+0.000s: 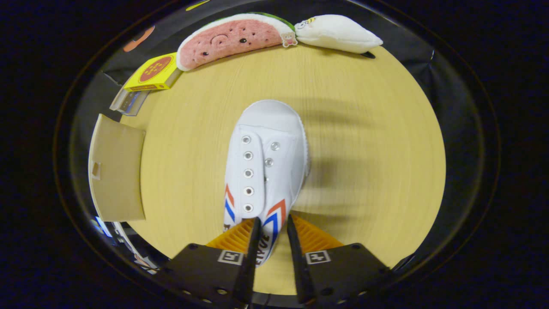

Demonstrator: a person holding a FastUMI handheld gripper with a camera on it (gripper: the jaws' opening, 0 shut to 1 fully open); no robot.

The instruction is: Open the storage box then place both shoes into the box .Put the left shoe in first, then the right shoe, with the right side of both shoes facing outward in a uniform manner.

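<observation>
**Ana:** Gripper view has the tongs [273,234] closed on the heel end of a white canvas lace-up shoe with red and blue chevron stripes [263,171], one finger on each side of the collar. Its toe points away from the fingers, out over the pale wooden counter [364,150].

**Ben:** Is it lifted or resting?

**Ana:** Probably lifted. A soft shadow lies on the counter beside it, but the fisheye view makes the height hard to judge.

**Ben:** Which shoe is it, left or right?

**Ana:** I cannot tell from this angle. The task wants the left one in first, so I would guess left.

**Ben:** And the storage box?

**Ana:** A beige flat panel with a small notch [116,171] stands off to the left of the shoe, at the counter's edge. That looks like the box's opened lid or flap, though I would not swear to it. If so, the opening step seems done.

**Ben:** So what remains?

**Ana:** By my reading, nearly all the placing. This shoe has to travel left into the box with its right side facing outward, then the second shoe follows the same way.

**Ben:** Anything in the way?

**Ana:** No. A plush watermelon slice toy [231,38], a white plush pillow-like toy [339,32] and a yellow flat carton [152,73] sit well beyond the toe, along the far edge.
</observation>
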